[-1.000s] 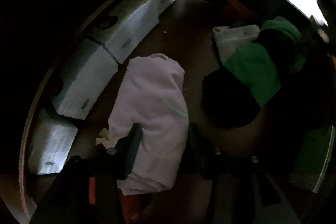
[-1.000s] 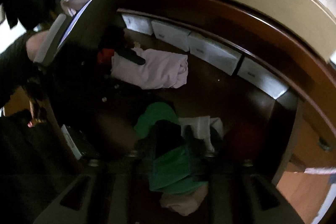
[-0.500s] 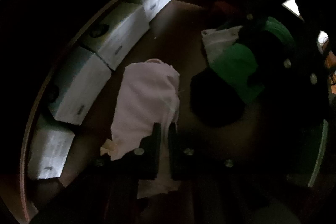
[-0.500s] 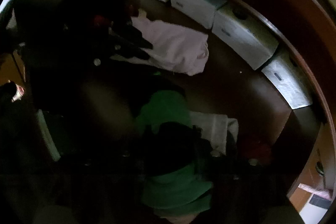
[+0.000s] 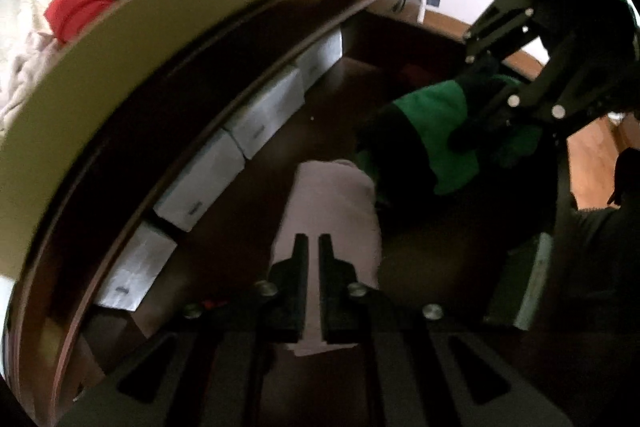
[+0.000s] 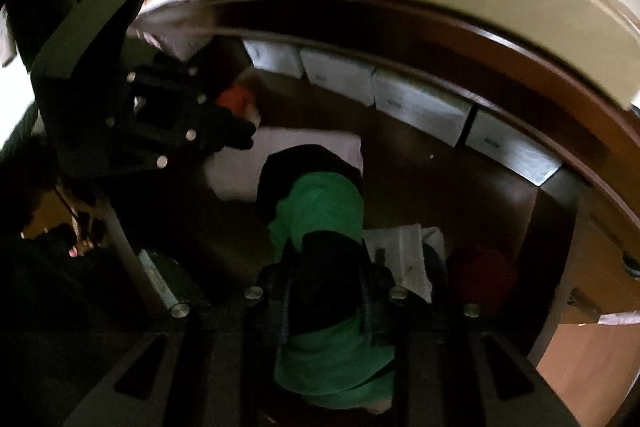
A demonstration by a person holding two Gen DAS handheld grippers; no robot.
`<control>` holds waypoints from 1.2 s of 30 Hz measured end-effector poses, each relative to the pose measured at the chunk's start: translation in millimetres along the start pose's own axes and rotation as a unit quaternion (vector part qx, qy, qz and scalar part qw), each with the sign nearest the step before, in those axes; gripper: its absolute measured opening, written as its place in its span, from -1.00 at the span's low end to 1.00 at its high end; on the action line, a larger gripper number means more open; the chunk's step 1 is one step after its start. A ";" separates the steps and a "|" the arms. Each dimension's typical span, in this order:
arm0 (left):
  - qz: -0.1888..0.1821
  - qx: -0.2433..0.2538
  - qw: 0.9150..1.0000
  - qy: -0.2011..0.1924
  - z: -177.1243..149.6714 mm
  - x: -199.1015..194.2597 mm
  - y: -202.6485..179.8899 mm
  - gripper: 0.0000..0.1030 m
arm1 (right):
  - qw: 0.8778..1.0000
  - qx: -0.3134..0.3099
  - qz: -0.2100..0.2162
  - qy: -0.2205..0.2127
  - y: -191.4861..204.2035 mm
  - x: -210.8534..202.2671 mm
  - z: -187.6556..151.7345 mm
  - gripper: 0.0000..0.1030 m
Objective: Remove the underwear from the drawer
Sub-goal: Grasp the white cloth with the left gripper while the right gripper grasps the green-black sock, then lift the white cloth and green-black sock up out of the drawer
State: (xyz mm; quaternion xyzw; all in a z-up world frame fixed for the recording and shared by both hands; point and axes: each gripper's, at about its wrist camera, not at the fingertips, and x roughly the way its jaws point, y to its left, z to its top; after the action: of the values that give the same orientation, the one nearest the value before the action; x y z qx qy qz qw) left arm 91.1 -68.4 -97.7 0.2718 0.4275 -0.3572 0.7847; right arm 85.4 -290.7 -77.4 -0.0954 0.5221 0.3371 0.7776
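The right gripper (image 6: 326, 279) points down into the dark wooden drawer (image 6: 460, 187), its jaws closing on the green and black underwear (image 6: 320, 211) bunched between them. Just beyond that underwear lies a pale pink garment (image 6: 236, 167), pinched at its left end by the left gripper (image 6: 236, 133), with a white folded cloth (image 6: 404, 251) and a dark red item (image 6: 484, 275) to the underwear's right. A row of white boxes (image 6: 416, 103) lines the drawer's far wall.

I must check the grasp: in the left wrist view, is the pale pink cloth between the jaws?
Yes, the pale pink cloth sits pinched between the closed jaws.
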 end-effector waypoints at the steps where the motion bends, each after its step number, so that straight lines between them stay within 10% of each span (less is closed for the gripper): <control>1: -0.001 0.001 1.000 0.000 0.7 3.3 -4.0 -0.97 | 1.000 0.003 0.002 -0.004 0.2 -1.6 -0.3 -0.47; 9: 0.003 0.007 1.000 0.024 6.3 22.4 -7.5 -0.78 | 1.000 0.019 0.002 -0.023 4.6 -5.6 -4.3 -0.47; 13: -0.002 0.009 1.000 0.025 10.2 24.1 -7.6 0.24 | 0.999 0.026 0.003 -0.038 1.9 -9.1 -2.7 -0.47; 30: -0.020 0.058 0.993 0.101 9.7 87.7 -19.3 0.24 | 0.997 0.047 0.013 -0.056 -9.5 -12.5 -11.7 -0.47; 32: -0.033 0.061 0.993 0.097 8.3 84.8 -20.8 -0.33 | 0.997 0.049 0.011 -0.057 -9.2 -12.7 -12.4 -0.47; 36: -0.029 0.079 0.992 0.090 5.1 74.2 -28.4 -0.62 | 0.997 0.051 0.010 -0.063 -8.2 -16.0 -13.3 -0.47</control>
State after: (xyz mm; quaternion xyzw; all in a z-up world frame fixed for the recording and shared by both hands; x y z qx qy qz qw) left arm 99.2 -113.4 -162.8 0.3515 0.4743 -0.3865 0.7086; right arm 76.9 -310.3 -70.8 -0.0284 0.4895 0.3232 0.8094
